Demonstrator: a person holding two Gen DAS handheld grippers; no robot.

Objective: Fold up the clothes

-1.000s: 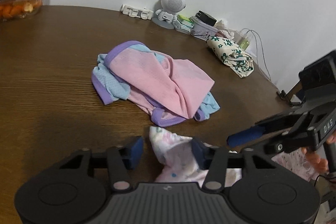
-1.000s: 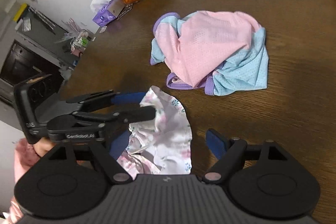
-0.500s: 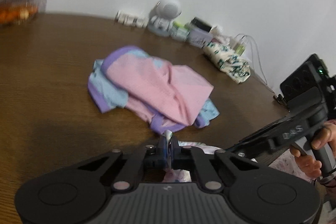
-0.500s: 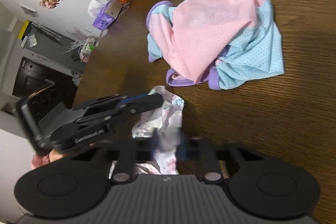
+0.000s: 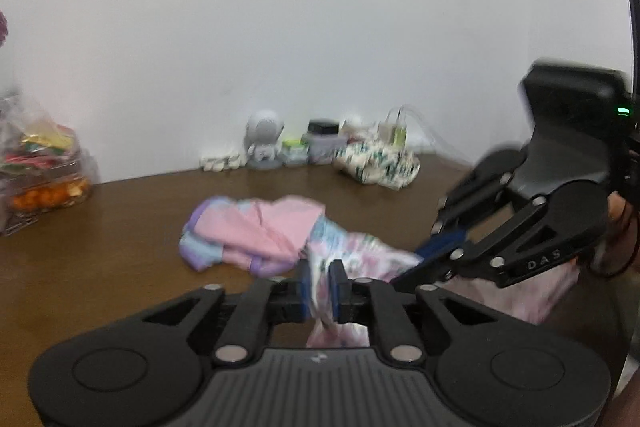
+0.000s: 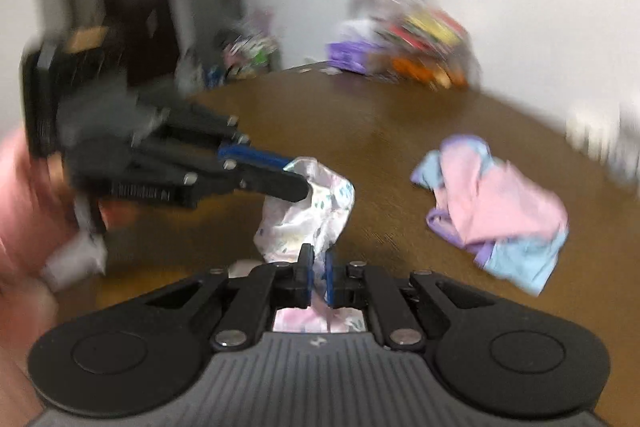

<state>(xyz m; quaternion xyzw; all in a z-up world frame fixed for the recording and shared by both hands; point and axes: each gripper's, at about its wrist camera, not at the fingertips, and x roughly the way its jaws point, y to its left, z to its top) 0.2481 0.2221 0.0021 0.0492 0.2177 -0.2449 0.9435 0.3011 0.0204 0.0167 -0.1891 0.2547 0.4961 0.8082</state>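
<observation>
Lifting the floral garment off the brown surface with both grippers; both views are motion-blurred. Left gripper has its fingers clenched on a bunched edge of the cloth, having just eased apart slightly with fabric between them. Right gripper is also clamped on the cloth, pinching another edge close by. The garment hangs crumpled between them, near the front of the surface, apart from the pink-and-blue shirt lying further in. To do this step well, judged from here: keep both pinches firm, draw the hands apart so the cloth spreads flat, then lay it down clear of the shirt before folding.
</observation>
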